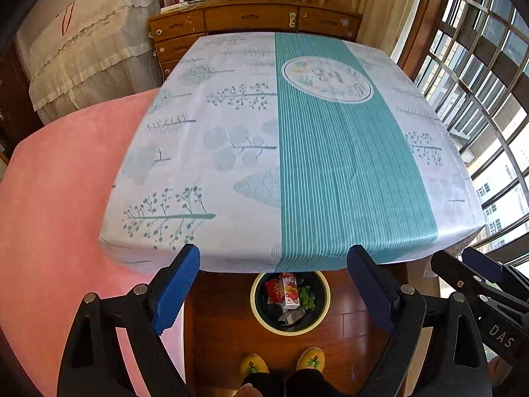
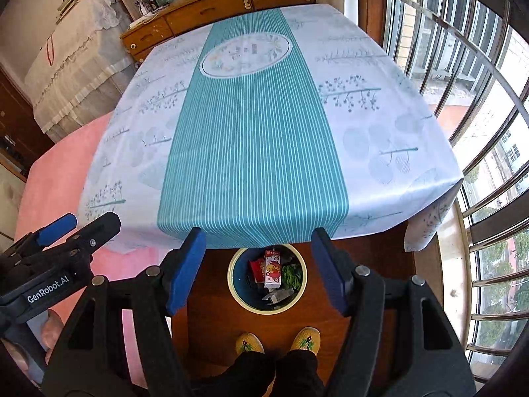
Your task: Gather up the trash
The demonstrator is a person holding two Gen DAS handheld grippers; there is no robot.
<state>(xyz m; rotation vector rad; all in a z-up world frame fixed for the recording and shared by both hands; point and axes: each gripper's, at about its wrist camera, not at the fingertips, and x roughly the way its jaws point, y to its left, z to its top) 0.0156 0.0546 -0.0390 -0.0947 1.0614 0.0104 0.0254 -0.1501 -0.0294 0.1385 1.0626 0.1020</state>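
1. Teal stripes run down the middle of the tablecloth (image 1: 347, 165) on the table, with pale leaf and twig prints on either side; the cloth top is the landmark for everything below.
2. Just past the near edge of the table, down on the wooden floor (image 1: 224, 327), stands a round waste bin (image 1: 254, 301) with a cream rim and a dark inside.
3. Inside the bin lies the trash: a small drink carton (image 1: 291, 292) with red and white print, a red wrapper (image 1: 272, 289) beside it, a green scrap (image 1: 307, 297) and a crumpled silver-grey piece (image 1: 292, 316) (what the last two are made of is hard to tell).
4. The left gripper (image 1: 274, 284) hangs above the bin at the near table edge, its blue-padded jaws spread wide with nothing between them.
5. The right gripper (image 2: 258, 269) sits alongside, also over the bin, its jaws likewise parted wide and empty; in the left wrist view it shows at the right border.
6. On the near side of the bin, two yellow embroidered slippers (image 2: 279, 342) and dark trouser legs of the person show.
7. Left of the table lies a pink cover (image 1: 59, 198); beyond its far edge stands a wooden dresser (image 1: 254, 16); to its right are barred windows (image 2: 463, 66).
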